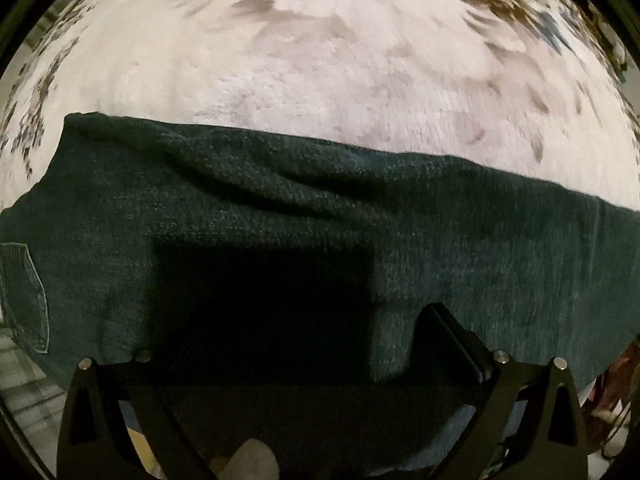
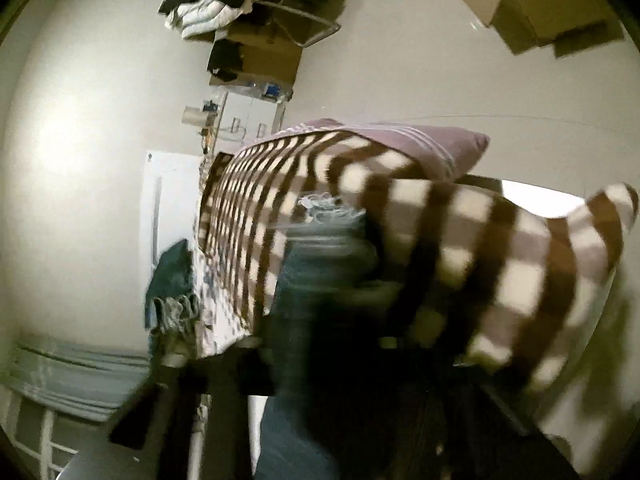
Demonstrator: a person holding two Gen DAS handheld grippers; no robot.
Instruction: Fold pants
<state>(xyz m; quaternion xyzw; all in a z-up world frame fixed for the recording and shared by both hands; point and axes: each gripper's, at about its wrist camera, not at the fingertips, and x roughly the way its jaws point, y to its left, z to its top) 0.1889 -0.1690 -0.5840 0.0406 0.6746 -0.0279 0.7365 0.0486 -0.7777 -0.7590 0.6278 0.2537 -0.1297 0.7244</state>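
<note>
One pair of dark teal pants (image 1: 320, 208) lies spread across a pale plush blanket (image 1: 320, 80) with a blue and brown flower print. In the left wrist view the cloth fills the band directly ahead of and beneath the left gripper (image 1: 304, 344), which points down at it. Its jaws stand wide apart; the right-hand finger (image 1: 448, 336) is planted on or just above the fabric, the other lost in deep shadow. Nothing is seen pinched between them. A stitched pocket (image 1: 24, 296) sits far off to the left of the jaws; the garment's upper edge runs ahead of them, bare blanket beyond.

The right wrist view is heavily blurred. Blue denim-like cloth (image 2: 320, 264) bunches just ahead of the right gripper (image 2: 360, 360), whose fingers are an indistinct dark mass; the jaws are drawn nearly together, and whether they pinch the cloth cannot be told. Beyond lie a brown-and-white checked blanket (image 2: 480, 256), a mauve pillow (image 2: 420, 140), cardboard boxes (image 2: 532, 12) and piled clothing (image 2: 216, 0).
</note>
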